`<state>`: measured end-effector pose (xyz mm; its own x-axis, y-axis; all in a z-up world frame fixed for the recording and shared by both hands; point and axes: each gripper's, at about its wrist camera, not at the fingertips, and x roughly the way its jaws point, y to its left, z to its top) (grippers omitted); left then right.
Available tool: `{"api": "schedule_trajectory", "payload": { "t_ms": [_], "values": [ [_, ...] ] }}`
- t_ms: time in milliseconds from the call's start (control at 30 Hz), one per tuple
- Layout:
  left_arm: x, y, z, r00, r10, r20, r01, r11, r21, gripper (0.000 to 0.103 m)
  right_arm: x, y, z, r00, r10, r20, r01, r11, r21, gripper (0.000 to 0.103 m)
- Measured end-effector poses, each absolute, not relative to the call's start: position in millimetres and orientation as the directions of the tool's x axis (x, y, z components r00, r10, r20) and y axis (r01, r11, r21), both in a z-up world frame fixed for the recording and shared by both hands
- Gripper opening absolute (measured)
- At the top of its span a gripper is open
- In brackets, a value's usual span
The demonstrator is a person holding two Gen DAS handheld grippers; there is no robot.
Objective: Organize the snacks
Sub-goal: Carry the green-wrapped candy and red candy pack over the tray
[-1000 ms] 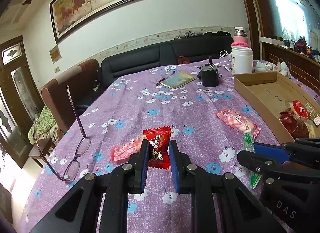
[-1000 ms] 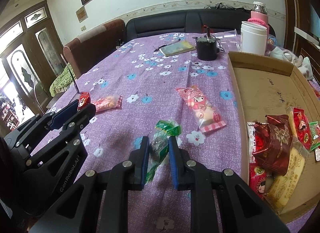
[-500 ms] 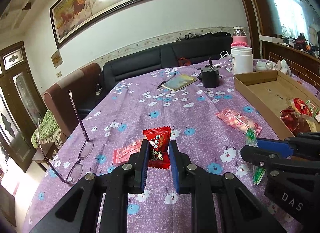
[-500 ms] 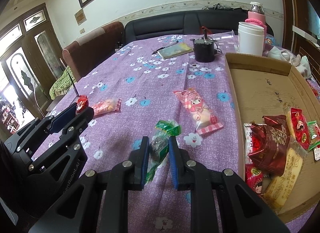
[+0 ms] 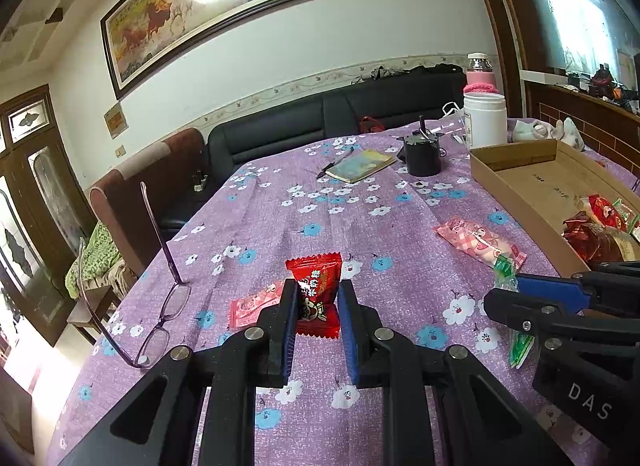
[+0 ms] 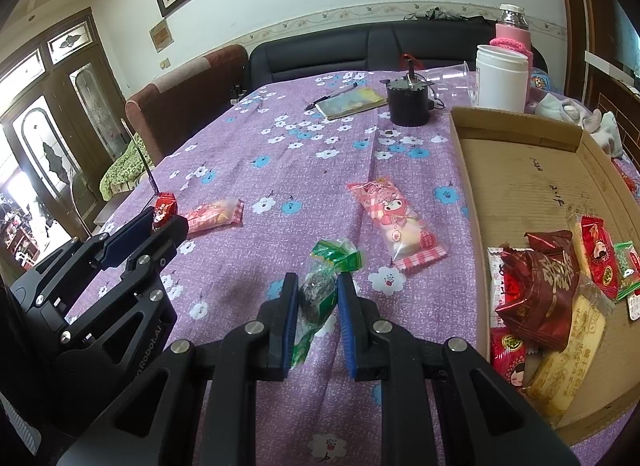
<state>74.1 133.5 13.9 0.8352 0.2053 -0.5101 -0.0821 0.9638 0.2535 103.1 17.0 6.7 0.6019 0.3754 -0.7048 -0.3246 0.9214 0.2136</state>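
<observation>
My left gripper [image 5: 317, 286] is shut on a red wrapped candy [image 5: 314, 272], held just above the purple flowered tablecloth. My right gripper [image 6: 318, 282] is shut on a green packet with a dark filling [image 6: 334, 256], also near the cloth. Each gripper shows in the other's view: the right gripper [image 5: 504, 290] at the right edge, the left gripper [image 6: 164, 217] at the left with the candy. A cardboard tray [image 6: 520, 169] lies to the right, with several snacks piled at its near end. A pink cartoon packet [image 6: 396, 225] and a small pink-orange packet [image 6: 214, 215] lie on the cloth.
Folded-open glasses [image 5: 160, 306] stand on the cloth at the left. At the far side are a notebook with a pen [image 6: 350, 101], a black round device [image 6: 408, 101], a white jar [image 6: 502, 79] and a pink bottle [image 6: 512, 31]. Sofas stand beyond the table.
</observation>
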Motion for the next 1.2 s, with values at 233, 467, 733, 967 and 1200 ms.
{"api": "schedule_trajectory", "payload": {
  "t_ms": [233,467,733,967,1200],
  "values": [
    [72.8,134.4,15.0,0.837,0.209,-0.506,-0.086,0.963,0.255,0.021,102.8,13.7,8.9,0.609,0.375,-0.698,-0.315,0.923,0.221,0.018],
    [72.0,133.5,15.5,0.839,0.210,-0.501,-0.086,0.962,0.259,0.021,102.7,13.4,9.3,0.611,0.375,-0.697,-0.315,0.923,0.221,0.018],
    [73.9,132.8,16.1,0.841,0.199,-0.504,-0.076,0.964,0.254,0.021,105.2,5.4,14.5,0.629,0.363,-0.687,-0.292,0.930,0.223,0.018],
    [73.0,135.1,19.8,0.844,0.157,-0.512,-0.054,0.976,0.211,0.021,111.2,-17.4,27.4,0.625,0.387,-0.678,-0.230,0.921,0.315,0.018],
    [72.8,134.3,20.6,0.834,0.119,-0.539,-0.027,0.984,0.175,0.020,107.6,-46.7,43.4,0.643,0.366,-0.672,-0.206,0.929,0.308,0.018]
  ]
}}
